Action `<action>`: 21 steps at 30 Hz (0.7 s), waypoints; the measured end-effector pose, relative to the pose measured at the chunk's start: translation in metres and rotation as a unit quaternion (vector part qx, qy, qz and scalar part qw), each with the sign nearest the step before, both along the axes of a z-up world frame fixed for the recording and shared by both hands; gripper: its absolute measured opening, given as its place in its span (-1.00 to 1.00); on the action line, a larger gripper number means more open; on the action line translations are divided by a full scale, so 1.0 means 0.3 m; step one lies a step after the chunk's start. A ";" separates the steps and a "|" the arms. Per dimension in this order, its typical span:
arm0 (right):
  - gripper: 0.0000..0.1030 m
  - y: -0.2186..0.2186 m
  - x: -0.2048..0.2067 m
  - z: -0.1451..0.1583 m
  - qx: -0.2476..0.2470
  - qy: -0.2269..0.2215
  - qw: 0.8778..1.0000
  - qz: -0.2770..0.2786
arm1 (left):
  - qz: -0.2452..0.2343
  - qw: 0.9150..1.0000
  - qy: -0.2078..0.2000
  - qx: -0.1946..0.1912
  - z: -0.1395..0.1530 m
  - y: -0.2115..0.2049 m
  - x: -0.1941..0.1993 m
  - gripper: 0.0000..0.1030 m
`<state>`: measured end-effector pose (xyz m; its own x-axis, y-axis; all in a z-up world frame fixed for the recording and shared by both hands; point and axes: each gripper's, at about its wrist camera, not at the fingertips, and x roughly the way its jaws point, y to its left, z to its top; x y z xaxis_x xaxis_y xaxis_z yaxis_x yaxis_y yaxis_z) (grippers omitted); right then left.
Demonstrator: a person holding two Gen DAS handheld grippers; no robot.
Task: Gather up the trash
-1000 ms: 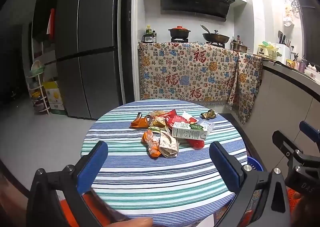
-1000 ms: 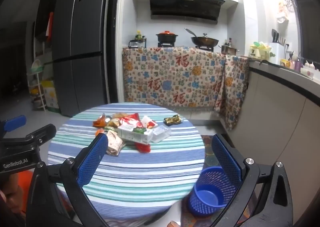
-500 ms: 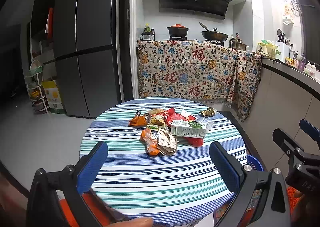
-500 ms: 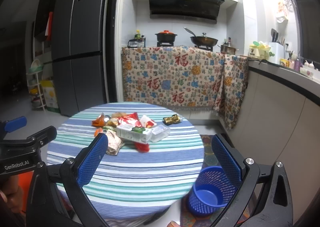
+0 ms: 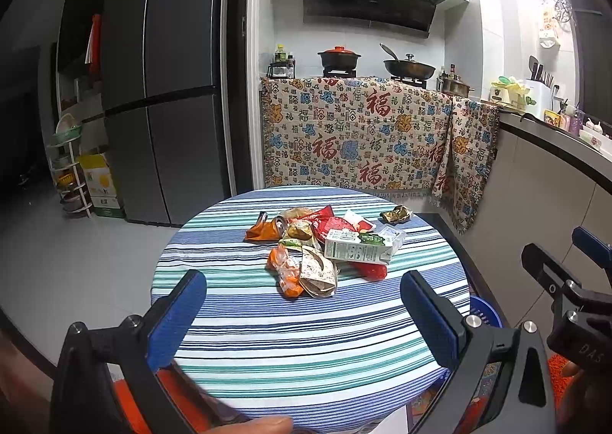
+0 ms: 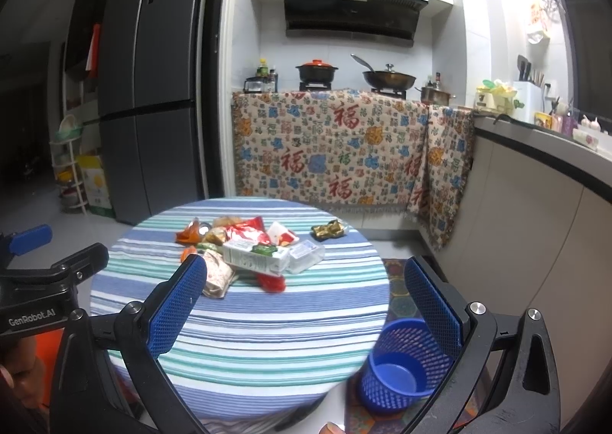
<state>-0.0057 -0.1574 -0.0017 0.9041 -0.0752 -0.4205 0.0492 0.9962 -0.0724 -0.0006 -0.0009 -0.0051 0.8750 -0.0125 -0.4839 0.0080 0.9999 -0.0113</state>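
Observation:
A heap of trash [image 5: 325, 246] lies in the middle of a round striped table [image 5: 306, 338]: orange and red wrappers, a crumpled brown bag [image 5: 317, 273], a white and green carton [image 5: 355, 248], and a gold wrapper [image 5: 396, 214] set apart at the far right. The right wrist view shows the same trash heap [image 6: 244, 254] and an empty blue mesh bin [image 6: 405, 365] on the floor right of the table. My left gripper [image 5: 302, 315] stands open over the table's near side, short of the heap. My right gripper [image 6: 302, 304] is open too, nothing between its fingers.
A grey fridge [image 5: 164, 89] stands at the back left beside a white rack [image 5: 70, 166]. A patterned cloth [image 5: 363, 143] covers the stove counter behind the table. A counter [image 6: 535, 173] runs along the right wall. A patterned mat [image 6: 401, 304] lies under the bin.
Both views have tilted up slightly, so the table and trash sit a little lower in frame. Both grippers stay open and empty.

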 end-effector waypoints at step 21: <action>0.99 -0.001 0.000 -0.003 0.002 0.001 1.000 0.001 | -0.001 1.000 0.001 0.000 0.001 -0.004 0.000 1.00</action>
